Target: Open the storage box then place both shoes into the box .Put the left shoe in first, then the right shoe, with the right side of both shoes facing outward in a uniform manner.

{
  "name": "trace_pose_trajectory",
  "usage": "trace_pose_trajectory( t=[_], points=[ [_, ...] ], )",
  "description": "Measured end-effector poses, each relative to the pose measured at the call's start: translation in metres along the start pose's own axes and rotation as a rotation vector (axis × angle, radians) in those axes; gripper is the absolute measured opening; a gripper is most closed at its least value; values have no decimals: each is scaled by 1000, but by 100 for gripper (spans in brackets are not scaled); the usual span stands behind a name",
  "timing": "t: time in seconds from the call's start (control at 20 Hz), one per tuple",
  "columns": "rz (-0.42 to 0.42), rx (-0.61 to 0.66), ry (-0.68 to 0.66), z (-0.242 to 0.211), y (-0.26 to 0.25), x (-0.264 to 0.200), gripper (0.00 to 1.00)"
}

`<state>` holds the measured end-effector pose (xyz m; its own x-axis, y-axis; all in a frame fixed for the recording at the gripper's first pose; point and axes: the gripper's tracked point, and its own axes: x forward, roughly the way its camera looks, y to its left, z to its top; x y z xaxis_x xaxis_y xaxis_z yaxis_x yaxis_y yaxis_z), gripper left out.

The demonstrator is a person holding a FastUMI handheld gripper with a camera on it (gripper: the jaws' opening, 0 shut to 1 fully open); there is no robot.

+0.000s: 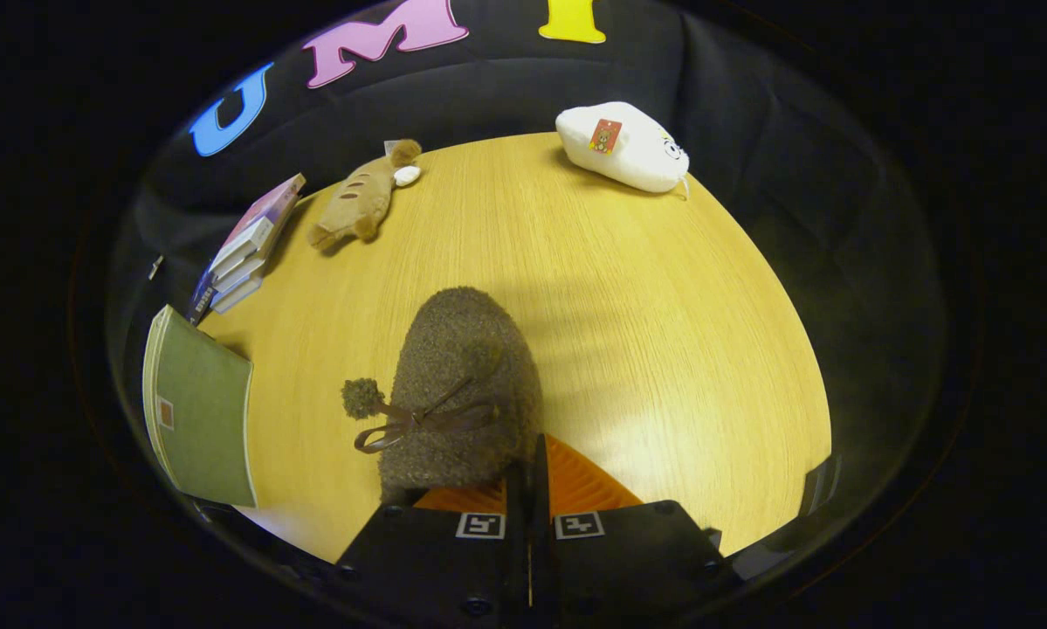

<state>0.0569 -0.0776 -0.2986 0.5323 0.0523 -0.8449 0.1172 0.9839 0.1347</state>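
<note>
a fuzzy brown shoe [462, 384], rounded at the toe and nubbly like boucle, lies on the pale wood-grain tabletop [628, 288] with a thin ribbon bow [418, 421] tied across its top and a small pompom [362, 397] sticking out to one side. its heel end sits right at the tips of the fingers [527, 476], which are drawn close together with almost no gap; the ribbed pads meet just beside the shoe's rear edge, and whether they pinch any of it cannot be told. the toe points away from the fingers. far beyond the shoe rest a soft tan plush animal [357, 203] and a plump white plush [621, 147] with a small tag. off to the side are a stack of books [248, 249] and a flat green book [200, 411].
</note>
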Motion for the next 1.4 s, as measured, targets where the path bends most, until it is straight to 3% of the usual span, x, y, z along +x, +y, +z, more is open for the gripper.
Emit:
trace_pose_trajectory(
  t=[0.3, 0.55, 0.8, 1.15, 1.4],
  points=[
    [66, 80, -75, 20, 88, -77, 6],
    [218, 95, -114, 33, 194, -131, 6],
    [385, 153, -68, 38, 302, -158, 6],
    [414, 46, -4, 17, 394, -140, 6],
    [374, 23, 50, 0, 416, -114, 6]
  ],
)
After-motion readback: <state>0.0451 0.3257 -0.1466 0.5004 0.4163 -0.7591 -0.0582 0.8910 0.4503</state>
